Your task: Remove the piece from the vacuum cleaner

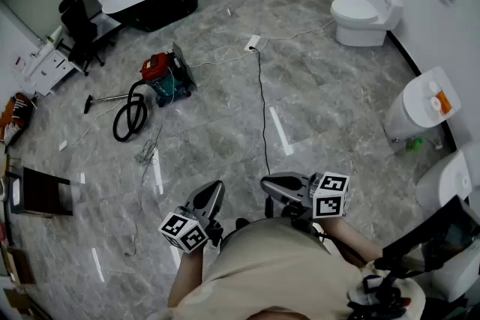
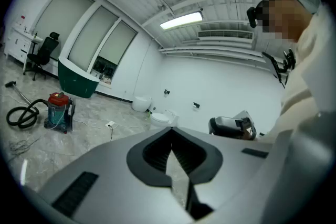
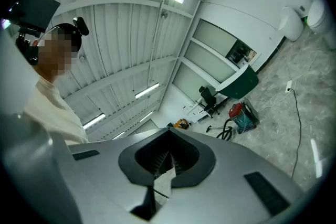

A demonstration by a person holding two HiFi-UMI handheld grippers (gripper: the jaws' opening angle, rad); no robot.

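Head view: you hold the left gripper (image 1: 214, 189) and the right gripper (image 1: 268, 184) close to your body. The vacuum cleaner (image 1: 163, 76) stands well apart from them on the grey floor (image 1: 315, 109), with its black hose (image 1: 130, 116) coiled beside it. Left gripper view: your jaws are pressed together, with nothing between them. Right gripper view: these jaws are also together and empty, and the vacuum cleaner is far ahead.

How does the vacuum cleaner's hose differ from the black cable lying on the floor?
The hose is thick; the black cable is thin. The hose curls in a loop beside the vacuum cleaner; the cable runs almost straight from a white socket block toward the person. Both are black and lie on the floor.
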